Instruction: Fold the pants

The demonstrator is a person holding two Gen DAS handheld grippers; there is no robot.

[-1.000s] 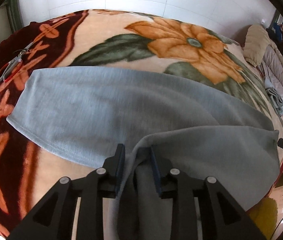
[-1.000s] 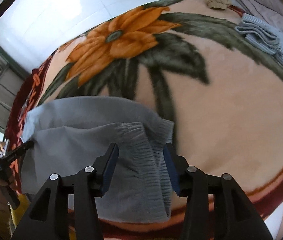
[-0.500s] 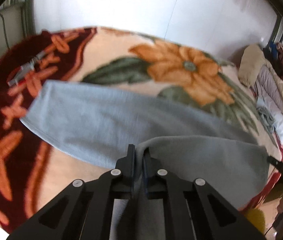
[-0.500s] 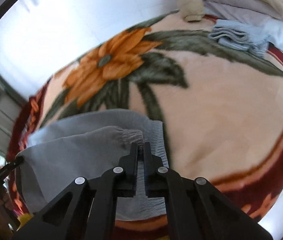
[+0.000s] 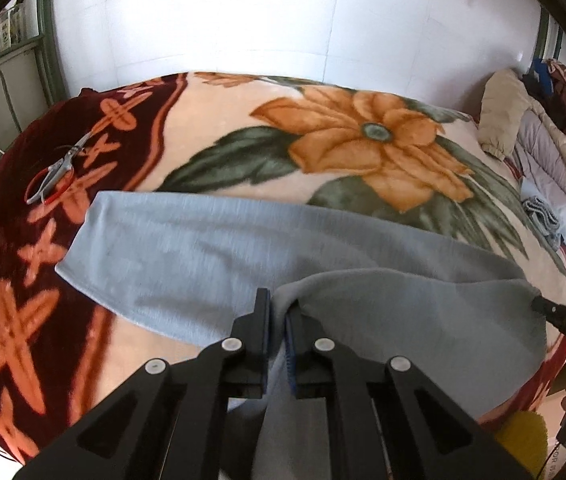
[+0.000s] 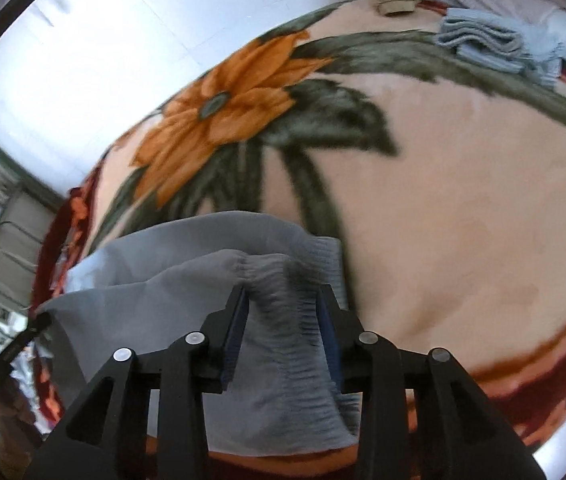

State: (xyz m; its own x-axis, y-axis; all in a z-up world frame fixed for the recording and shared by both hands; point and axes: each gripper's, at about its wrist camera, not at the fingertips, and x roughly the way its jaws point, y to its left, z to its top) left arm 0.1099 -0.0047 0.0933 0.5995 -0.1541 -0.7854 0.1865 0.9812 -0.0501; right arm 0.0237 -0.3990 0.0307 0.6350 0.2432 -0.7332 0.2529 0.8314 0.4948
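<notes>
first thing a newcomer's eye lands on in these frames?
The big orange flower on the blanket, mid-bed. Then the grey pants across the near edge: the left gripper is shut on a fold, while the right gripper is opening around the waistband. Scissors lie far left.

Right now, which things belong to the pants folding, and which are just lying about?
In the job:
pants
left gripper, shut on the pants
right gripper, opening, waistband between its jaws

Lying about:
scissors
blue cloth
jackets
blanket
</notes>
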